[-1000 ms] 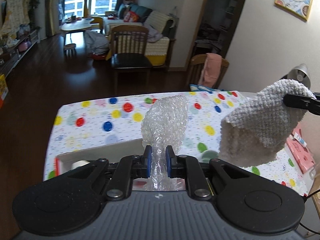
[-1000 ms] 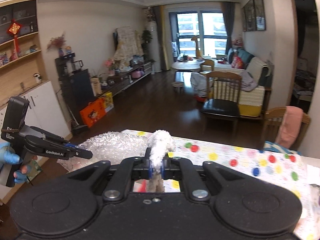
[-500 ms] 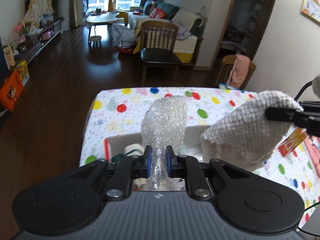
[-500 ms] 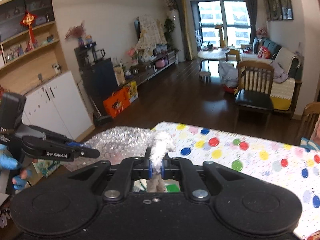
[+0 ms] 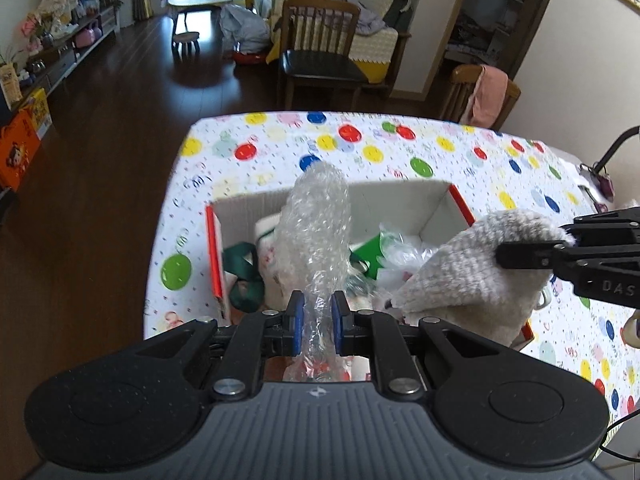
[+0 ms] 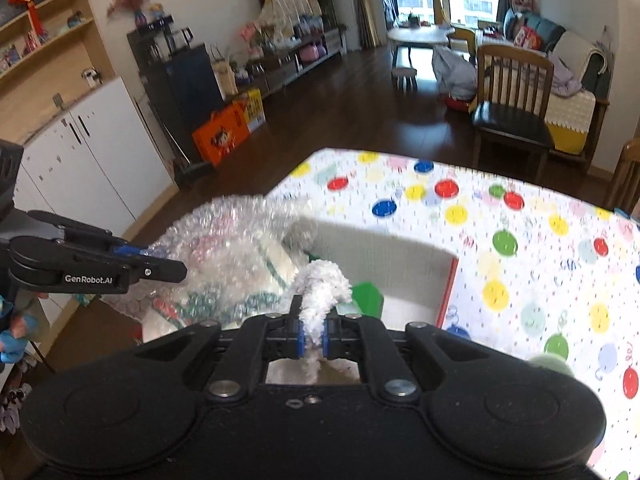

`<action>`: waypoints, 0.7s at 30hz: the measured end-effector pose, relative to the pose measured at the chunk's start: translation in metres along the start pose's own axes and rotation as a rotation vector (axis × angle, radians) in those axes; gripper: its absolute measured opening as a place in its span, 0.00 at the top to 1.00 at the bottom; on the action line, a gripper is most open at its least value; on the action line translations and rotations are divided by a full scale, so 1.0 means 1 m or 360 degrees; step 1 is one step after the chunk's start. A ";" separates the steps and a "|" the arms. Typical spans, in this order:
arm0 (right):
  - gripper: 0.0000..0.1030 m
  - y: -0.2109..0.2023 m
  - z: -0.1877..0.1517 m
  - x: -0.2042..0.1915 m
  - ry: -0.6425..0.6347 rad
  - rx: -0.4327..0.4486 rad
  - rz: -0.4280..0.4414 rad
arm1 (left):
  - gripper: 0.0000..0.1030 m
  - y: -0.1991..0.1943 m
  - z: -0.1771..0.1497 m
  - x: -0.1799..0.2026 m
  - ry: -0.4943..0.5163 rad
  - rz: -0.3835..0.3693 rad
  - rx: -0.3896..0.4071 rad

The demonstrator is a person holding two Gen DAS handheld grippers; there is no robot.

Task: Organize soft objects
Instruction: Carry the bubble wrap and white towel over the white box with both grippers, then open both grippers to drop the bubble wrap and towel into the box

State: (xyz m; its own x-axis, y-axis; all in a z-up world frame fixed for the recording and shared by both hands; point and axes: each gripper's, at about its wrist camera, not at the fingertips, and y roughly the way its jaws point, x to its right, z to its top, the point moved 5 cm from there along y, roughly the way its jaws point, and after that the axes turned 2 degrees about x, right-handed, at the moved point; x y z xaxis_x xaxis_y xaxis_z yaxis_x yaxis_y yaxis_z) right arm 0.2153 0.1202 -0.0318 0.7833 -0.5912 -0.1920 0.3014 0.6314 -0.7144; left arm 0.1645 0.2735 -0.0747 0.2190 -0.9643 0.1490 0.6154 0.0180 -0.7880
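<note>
A wad of bubble wrap [image 5: 318,232] is pinched between the blue pads of the left hand-held gripper [image 5: 317,316], rising up out of the closed fingers and hanging over the open cardboard box [image 5: 400,196]. Just to its right, a fuzzy grey-white cloth [image 5: 468,276] droops from the right hand-held gripper [image 6: 313,334], whose fingers are clamped tight on a bunched edge of it; the cloth hangs above the box's right side. Inside the box lie a green strap [image 5: 240,268], a green packet [image 5: 368,254], crumpled clear plastic [image 5: 400,248] and some white printed packaging. The box sits on a desk [image 5: 440,148] covered in a cloth of coloured dots. Beyond the desk stands a wooden chair [image 5: 320,44] on dark floorboards.
</note>
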 end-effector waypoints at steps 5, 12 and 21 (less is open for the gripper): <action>0.92 0.013 -0.011 -0.002 0.0011 -0.0053 -0.0028 | 0.86 0.016 -0.007 0.008 0.0028 -0.0032 -0.0035; 0.87 0.026 -0.021 0.003 0.0065 -0.0085 -0.0050 | 0.86 0.034 -0.018 0.023 0.0096 -0.0058 -0.0085; 0.82 0.039 -0.034 0.011 0.0121 -0.0116 -0.0101 | 0.86 0.050 -0.035 0.031 0.0139 -0.0037 -0.0121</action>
State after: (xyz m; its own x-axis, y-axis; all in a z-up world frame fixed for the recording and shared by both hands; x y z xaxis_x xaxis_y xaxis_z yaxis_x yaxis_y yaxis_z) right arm 0.2174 0.1217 -0.0845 0.7195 -0.6671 -0.1931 0.3067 0.5548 -0.7734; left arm 0.1759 0.2356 -0.1303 0.1365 -0.9836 0.1177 0.5598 -0.0214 -0.8284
